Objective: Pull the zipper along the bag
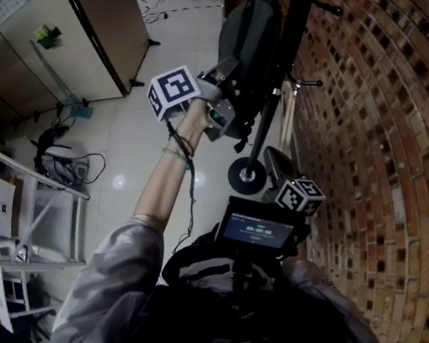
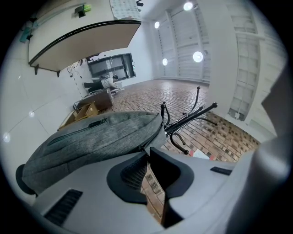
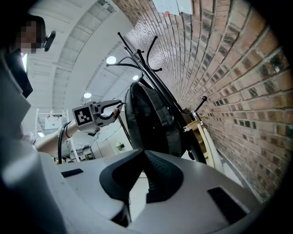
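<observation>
Left claw (image 2: 147, 154) raised to hung bag's (image 2: 100, 137) zipper (image 2: 150, 136), barely parted.
Pinching nothing (bag hangs high, hence the reach); right claw (image 3: 143, 155) low, pressed together, empty.

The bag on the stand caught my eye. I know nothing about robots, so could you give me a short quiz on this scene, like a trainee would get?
1. What does the bag hang on?
A. a black rack
B. a door handle
C. a ladder
2. True or false: the right gripper is touching the bag.
3. Fill in: the wall beside the bag is made of ____.

Key
1. A
2. False: it is held low, away from the bag. The left gripper is the one up at the bag.
3. brick
</observation>
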`<state>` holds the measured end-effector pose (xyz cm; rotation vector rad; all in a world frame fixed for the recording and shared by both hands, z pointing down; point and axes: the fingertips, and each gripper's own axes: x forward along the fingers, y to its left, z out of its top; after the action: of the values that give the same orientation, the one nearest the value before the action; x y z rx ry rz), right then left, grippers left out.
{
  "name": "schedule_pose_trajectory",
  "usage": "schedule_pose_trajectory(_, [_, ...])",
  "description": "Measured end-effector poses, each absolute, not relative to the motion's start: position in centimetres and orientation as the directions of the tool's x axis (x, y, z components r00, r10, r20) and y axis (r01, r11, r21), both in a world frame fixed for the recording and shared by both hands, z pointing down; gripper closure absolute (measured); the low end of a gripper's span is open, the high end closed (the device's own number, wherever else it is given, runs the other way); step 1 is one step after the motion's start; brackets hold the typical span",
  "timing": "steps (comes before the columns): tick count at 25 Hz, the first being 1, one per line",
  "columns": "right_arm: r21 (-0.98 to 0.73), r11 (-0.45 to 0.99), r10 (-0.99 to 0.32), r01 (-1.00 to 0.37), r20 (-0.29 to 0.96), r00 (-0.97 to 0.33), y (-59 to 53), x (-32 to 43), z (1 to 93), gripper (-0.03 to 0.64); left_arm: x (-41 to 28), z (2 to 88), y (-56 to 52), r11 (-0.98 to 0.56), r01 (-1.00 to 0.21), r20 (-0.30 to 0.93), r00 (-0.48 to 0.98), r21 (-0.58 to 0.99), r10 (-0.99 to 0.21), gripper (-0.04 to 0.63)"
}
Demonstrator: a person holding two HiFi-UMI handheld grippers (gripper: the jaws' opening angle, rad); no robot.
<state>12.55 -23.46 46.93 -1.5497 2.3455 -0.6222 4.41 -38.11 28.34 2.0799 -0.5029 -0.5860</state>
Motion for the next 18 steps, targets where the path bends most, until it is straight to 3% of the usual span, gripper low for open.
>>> schedule_pose_trajectory(18, [-0.392,0.406,-0.900,-0.826,-0.014,-0.436,-24.2,11.3,44.3,0.612,6.1,22.9,-39.5,-0.542,-0.188,-0.198,0.794,0.819,-0.575,0.555])
